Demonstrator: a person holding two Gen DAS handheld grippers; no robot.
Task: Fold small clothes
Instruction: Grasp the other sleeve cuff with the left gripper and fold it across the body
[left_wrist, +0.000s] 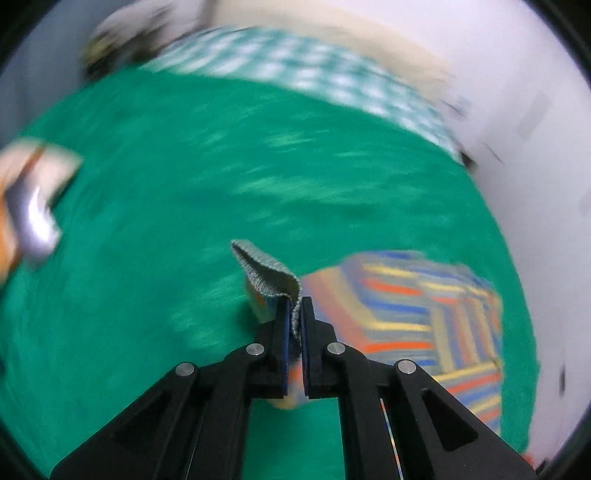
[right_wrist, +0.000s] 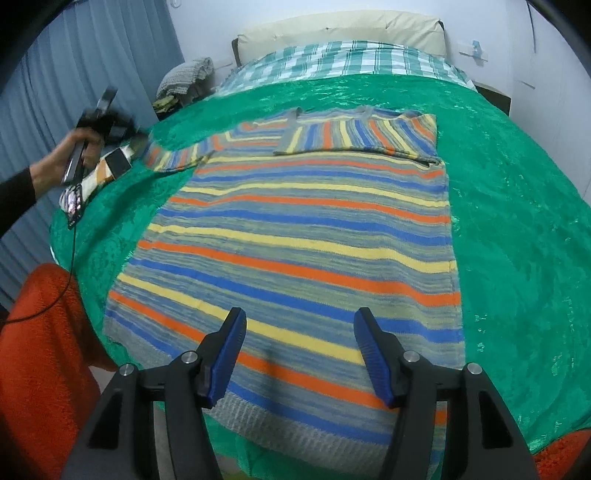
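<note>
Pinched between closed left fingers (left_wrist: 294, 317): ribbed sleeve cuff (left_wrist: 264, 271) of striped sweater (right_wrist: 303, 236). Spread flat on green bedspread (right_wrist: 517, 221), sleeve toward ten o'clock. Right fingers (right_wrist: 301, 354) parted, empty, above hem.

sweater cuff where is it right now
In the left wrist view, the cuff is pinched in the left gripper, above the green bedspread.

Bare green bedspread (right_wrist: 517, 206) is lying open along the right and far sides of the bed, giving tongs easy passage. The striped sweater (right_wrist: 306, 236) is covering the middle. At the left edge, phones (right_wrist: 118, 162) and a trailing cable (right_wrist: 70, 258) are crowding the way, beside a hand (right_wrist: 79, 155).
</note>
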